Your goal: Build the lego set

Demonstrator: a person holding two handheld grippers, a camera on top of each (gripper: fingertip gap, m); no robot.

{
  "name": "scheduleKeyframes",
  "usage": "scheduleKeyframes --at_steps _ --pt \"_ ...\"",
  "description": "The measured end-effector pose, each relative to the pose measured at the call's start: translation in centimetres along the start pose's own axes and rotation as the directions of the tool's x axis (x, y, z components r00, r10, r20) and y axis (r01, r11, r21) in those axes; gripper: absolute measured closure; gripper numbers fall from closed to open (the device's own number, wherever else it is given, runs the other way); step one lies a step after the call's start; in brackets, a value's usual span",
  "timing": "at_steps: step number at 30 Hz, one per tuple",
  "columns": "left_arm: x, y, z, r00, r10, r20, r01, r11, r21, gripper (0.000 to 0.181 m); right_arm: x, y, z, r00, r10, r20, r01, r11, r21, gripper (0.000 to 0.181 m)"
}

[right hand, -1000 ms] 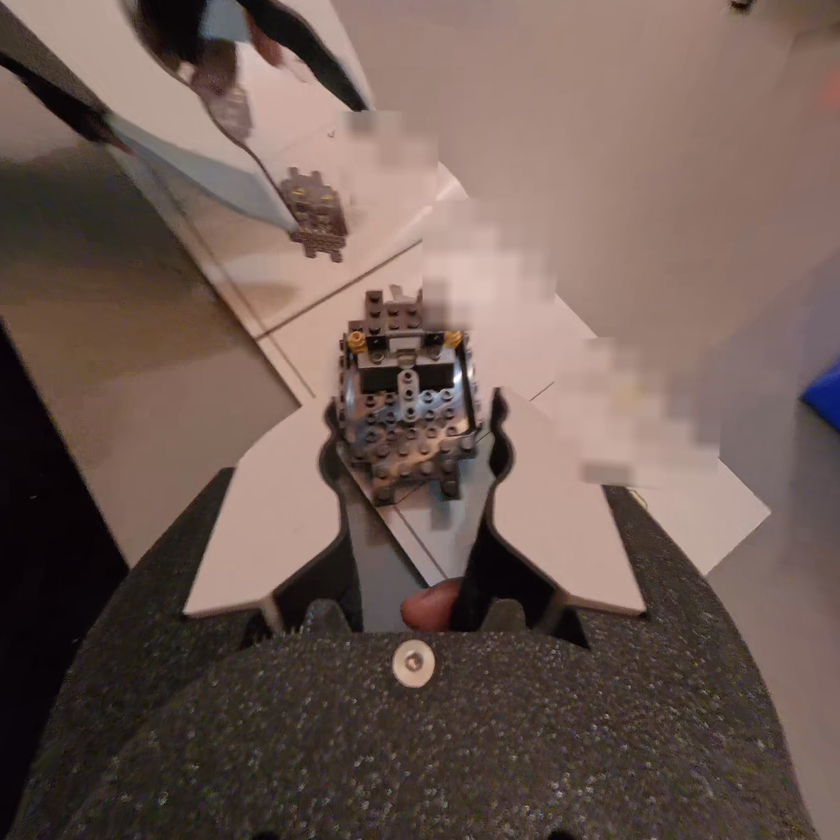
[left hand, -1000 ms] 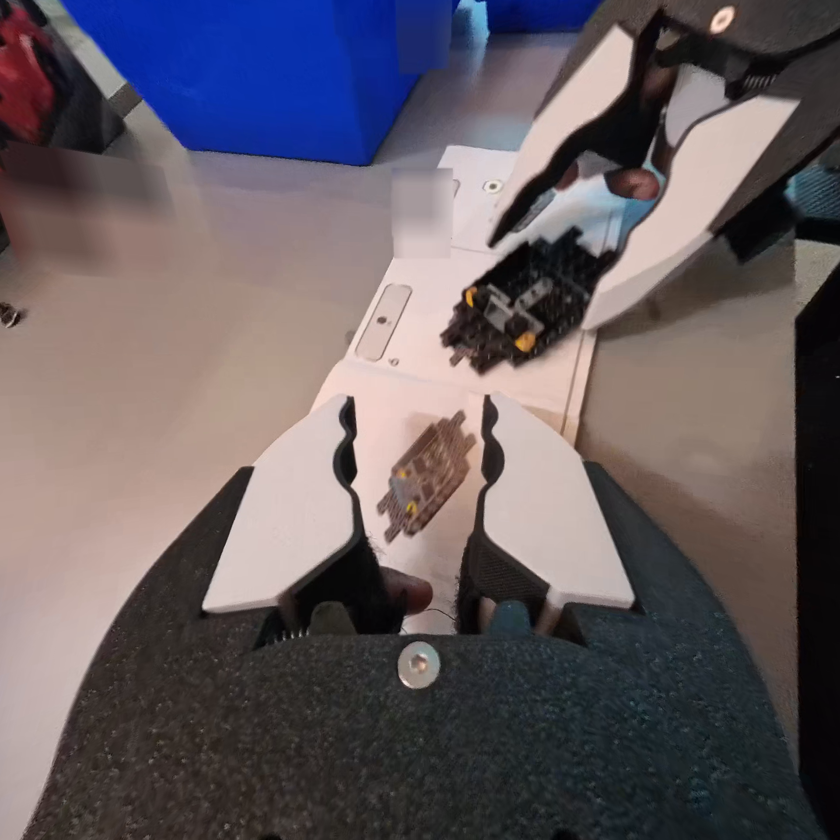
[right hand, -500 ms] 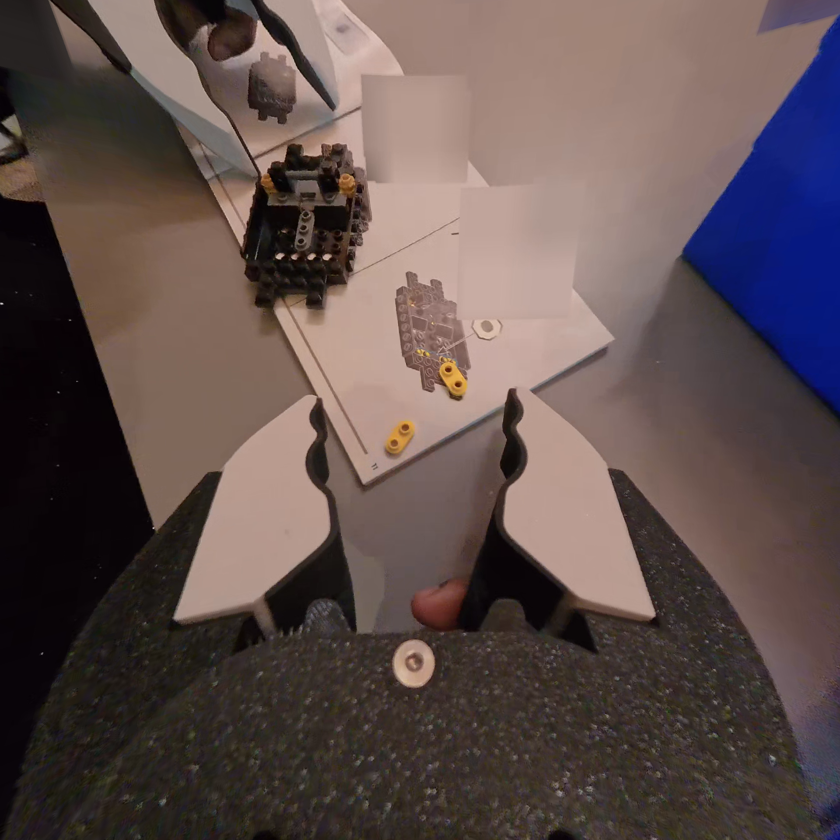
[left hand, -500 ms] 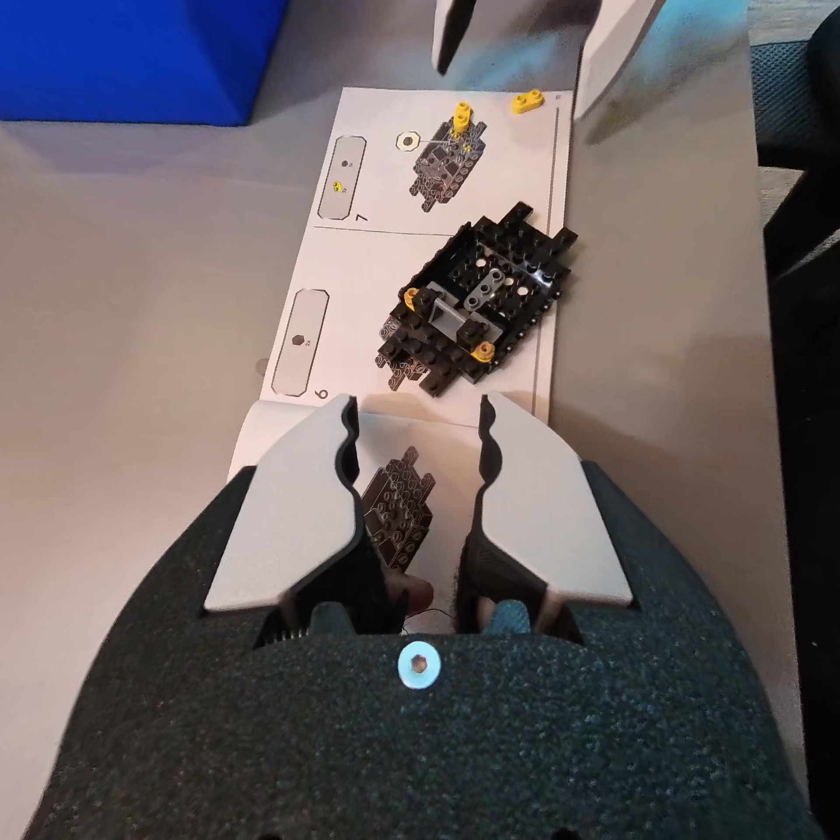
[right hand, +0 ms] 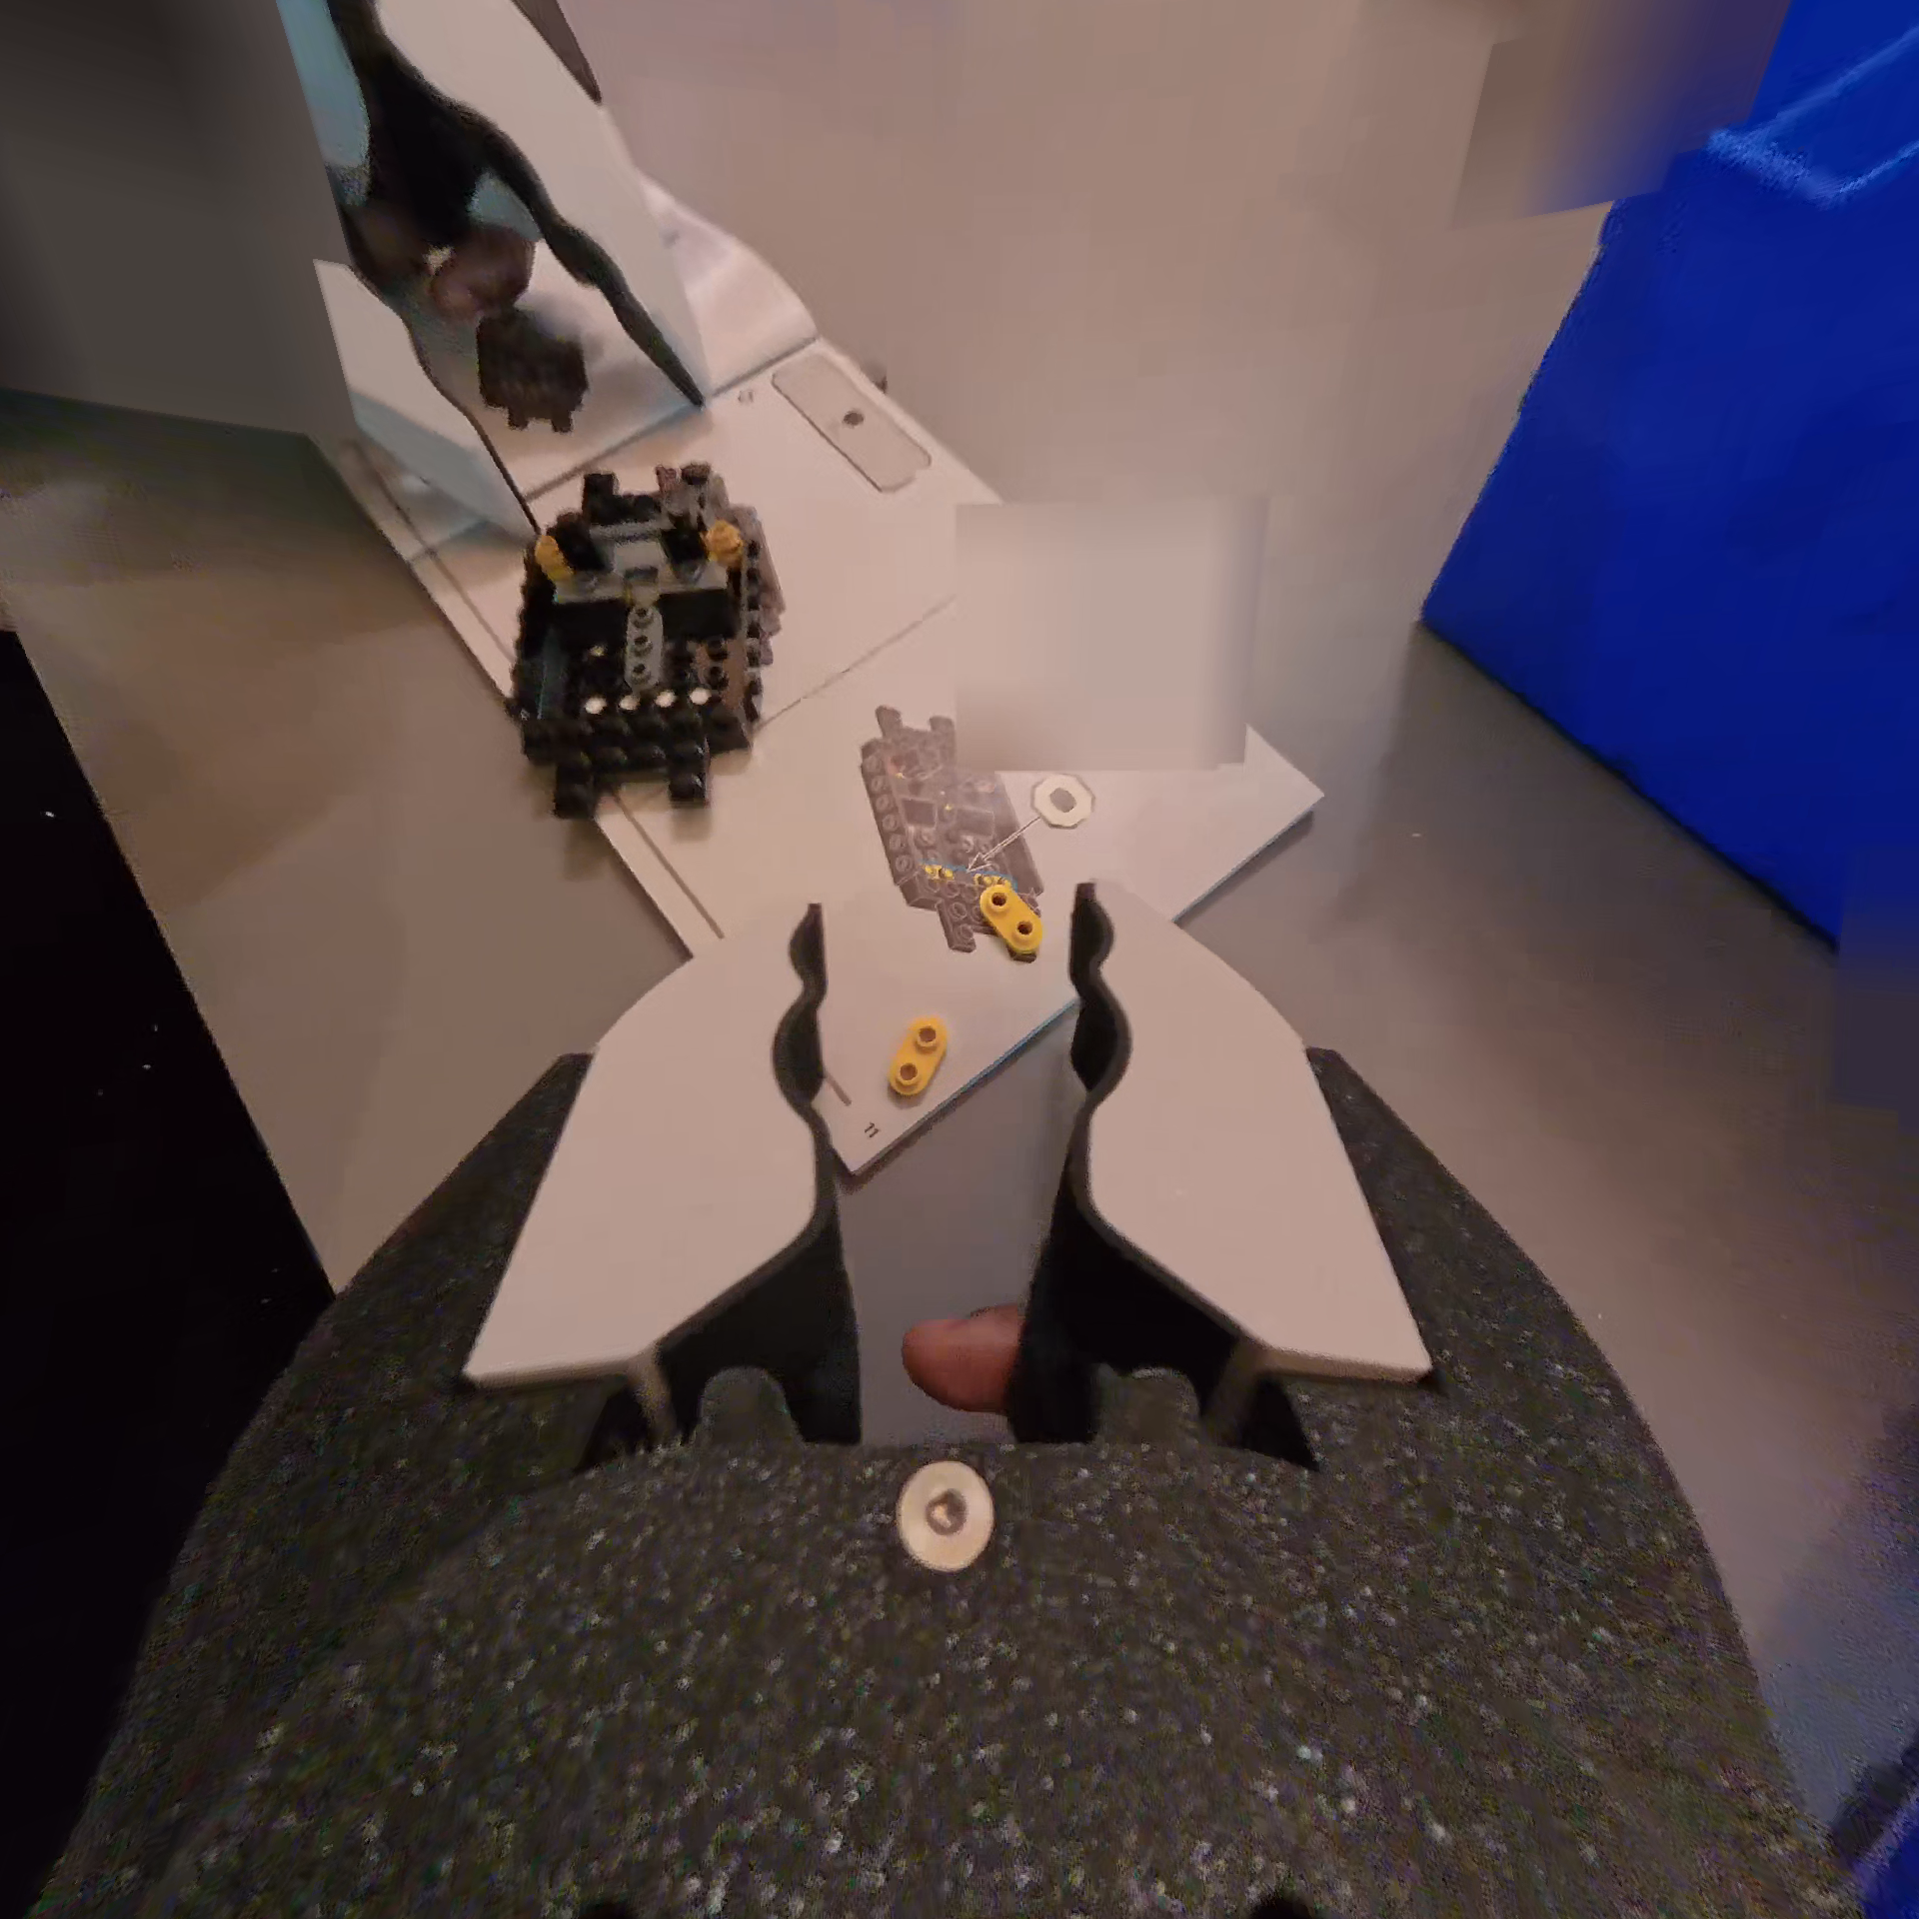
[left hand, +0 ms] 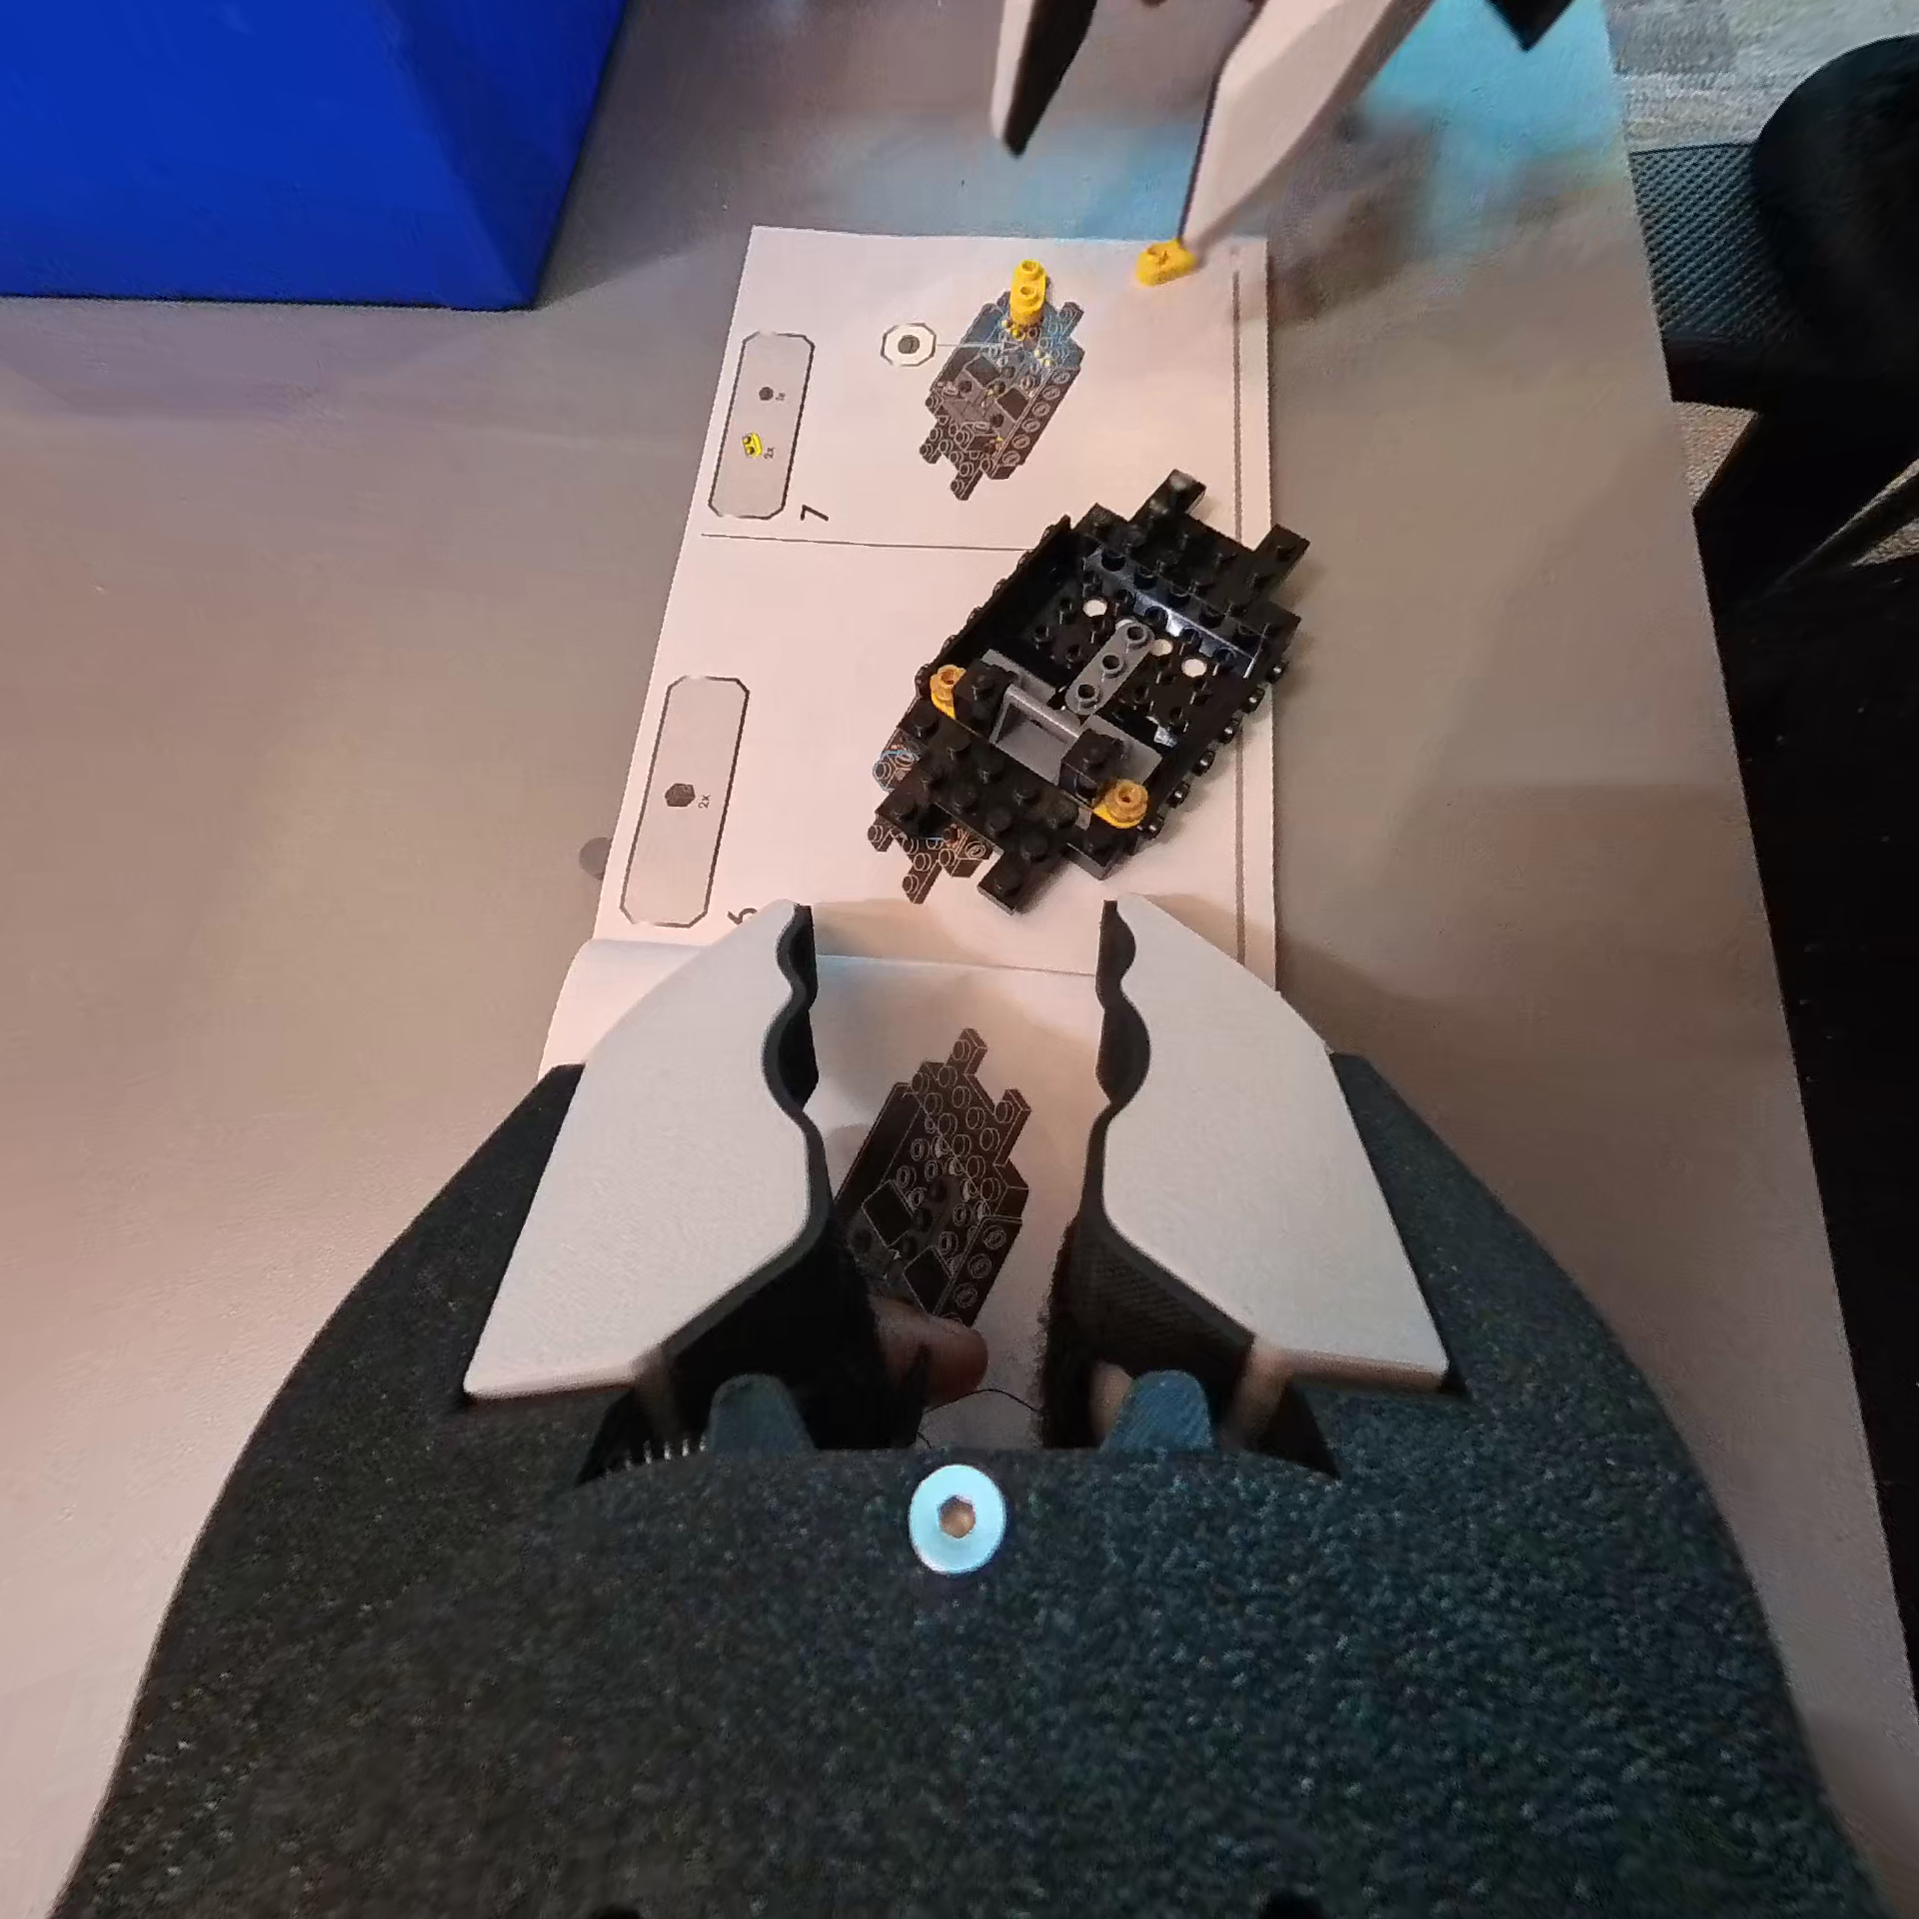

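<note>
- Count: 1 partly built black lego model (left hand: 1090,706) w/ grey centre parts and 2 amber round studs; 2 loose small yellow two-hole lego plates; 1 open white paper instruction booklet (left hand: 831,644); 1 blue plastic bin (left hand: 280,135); 2 grippers.
- Left to right in left wrist view: bin at far left on the grey worktop (left hand: 260,675); booklet mid-frame; model on the booklet's right half, edge reaching past the page margin.
- Left gripper (left hand: 955,924): fingers spread apart, holding nothing; model lies just ahead of the tips, slightly right of the gap. A printed picture on the page shows between the fingers.
- Right gripper (right hand: 945,914): fingers apart, empty. First yellow plate (right hand: 918,1056) lies flat on the booklet corner, inside the gap, apart from both fingers. Second yellow plate (right hand: 1010,917) sits just beyond the tips, on a printed diagram. Model is farther ahead, to the left.
- Vs 0.5 s ago: right gripper has come fwd so the first plate, then ahead of the tips, is now between the fingers; left gripper and model unchanged.
</note>
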State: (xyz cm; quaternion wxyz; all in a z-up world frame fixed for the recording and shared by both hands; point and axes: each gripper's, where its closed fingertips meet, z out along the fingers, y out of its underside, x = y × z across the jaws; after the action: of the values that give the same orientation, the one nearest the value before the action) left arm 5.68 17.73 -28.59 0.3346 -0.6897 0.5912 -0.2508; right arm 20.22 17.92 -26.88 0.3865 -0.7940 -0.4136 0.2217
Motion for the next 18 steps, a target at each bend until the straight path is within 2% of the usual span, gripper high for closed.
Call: scheduleKeyframes --at_steps 3,7,10,15,18 --pt "0.0 0.0 0.0 1.000 0.005 -0.002 -0.005 1.000 0.007 0.130 0.9 -0.3 -0.8 0.990 0.069 -0.123 -0.067 0.997 0.024 0.154" --pt "0.0 0.0 0.0 1.000 0.010 0.002 -0.010 1.000 0.009 0.130 0.7 0.7 -0.6 0.958 0.226 -0.179 -0.231 0.973 -0.009 0.160" --pt "0.0 0.0 -0.1 1.000 0.016 0.008 -0.016 1.000 0.011 0.130 0.3 1.8 -0.2 0.936 0.279 -0.216 -0.299 0.952 -0.063 0.169" --pt "0.0 0.0 -0.1 1.000 0.011 0.007 -0.011 1.000 0.012 0.130 -0.4 1.6 -1.1 0.940 0.264 -0.217 -0.288 0.954 -0.087 0.169" --pt "0.0 0.0 0.0 1.000 0.007 0.003 -0.007 1.000 0.010 0.130 -1.3 1.9 -2.0 0.969 0.193 -0.157 -0.216 0.965 -0.149 0.165"
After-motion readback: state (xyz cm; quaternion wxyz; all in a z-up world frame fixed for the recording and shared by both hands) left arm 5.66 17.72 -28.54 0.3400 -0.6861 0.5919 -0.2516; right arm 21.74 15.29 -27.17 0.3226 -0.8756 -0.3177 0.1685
